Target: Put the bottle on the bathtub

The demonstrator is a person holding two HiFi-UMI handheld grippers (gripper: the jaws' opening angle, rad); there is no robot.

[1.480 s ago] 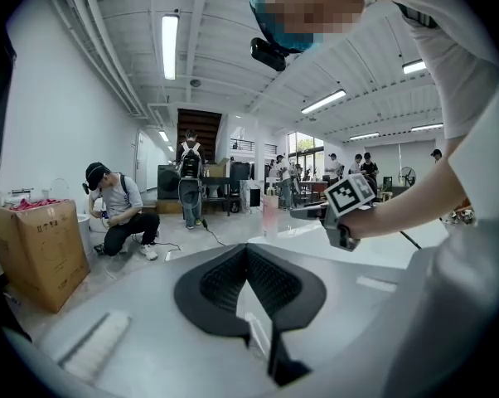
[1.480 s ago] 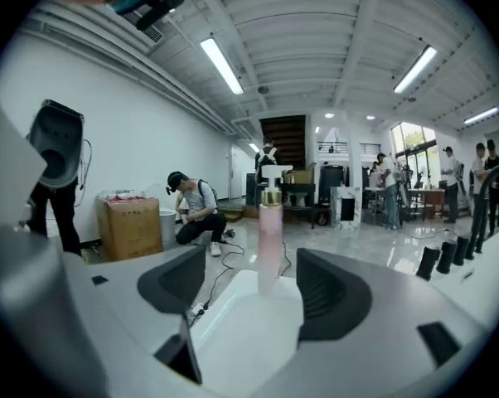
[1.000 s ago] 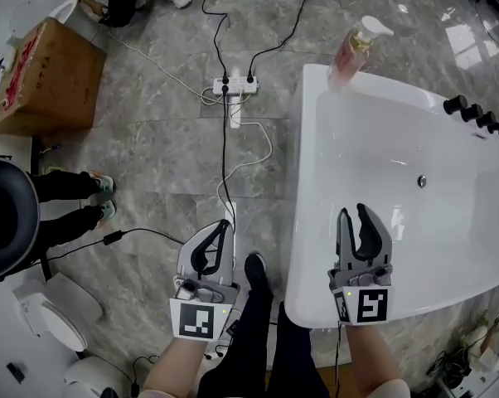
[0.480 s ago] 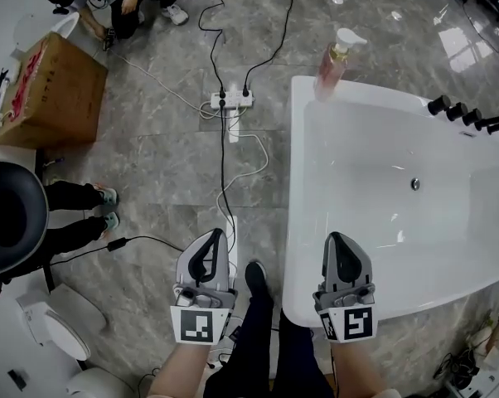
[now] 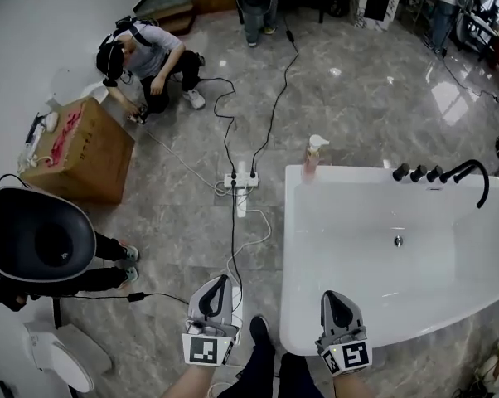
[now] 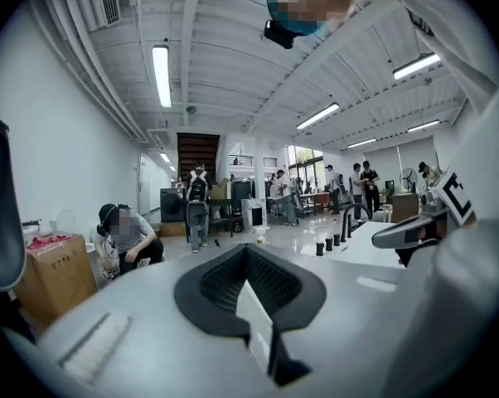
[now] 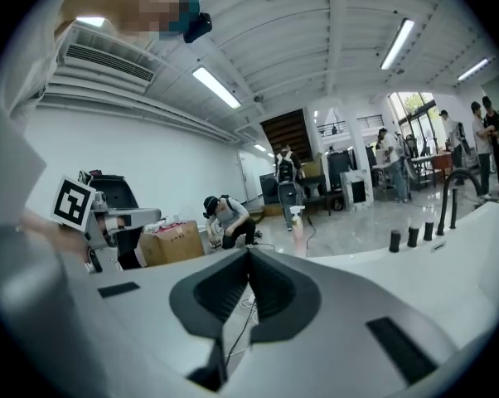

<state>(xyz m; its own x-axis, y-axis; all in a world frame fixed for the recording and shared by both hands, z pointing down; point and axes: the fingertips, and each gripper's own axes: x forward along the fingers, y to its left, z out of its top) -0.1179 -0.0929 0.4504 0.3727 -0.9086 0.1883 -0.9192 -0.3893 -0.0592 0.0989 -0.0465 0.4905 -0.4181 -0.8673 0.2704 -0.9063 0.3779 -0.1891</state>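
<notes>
From the head view we see both tools low in the picture. The left gripper (image 5: 222, 280) hangs over the grey marble floor (image 5: 175, 214) just beside the bathtub (image 5: 291, 255), and its jaws are together with nothing in them. The right gripper (image 5: 329, 295) is over the near rim of the bathtub; its jaws are also closed and empty. The bottle (image 5: 313, 156), pinkish with a white pump, stands upright on the far left corner of the bathtub rim, well apart from both tools. A row of black taps (image 5: 417, 172) and a curved black spout (image 5: 473, 172) sit along the far rim. On the floor to the left are a power strip (image 5: 241, 179) with cables, a cardboard box (image 5: 79, 152) and a crouching person (image 5: 146, 56).

In the left gripper view the jaws meet at the tips and grip nothing. Beyond them we see the room, the crouching person beside the box, and the taps on the white rim at right.

In the right gripper view the jaws are pressed together and empty. The bottle (image 7: 297, 222) shows upright past their tips, on the bathtub edge, with the taps to its right. The other tool's marker cube (image 7: 71, 201) shows at left.
</notes>
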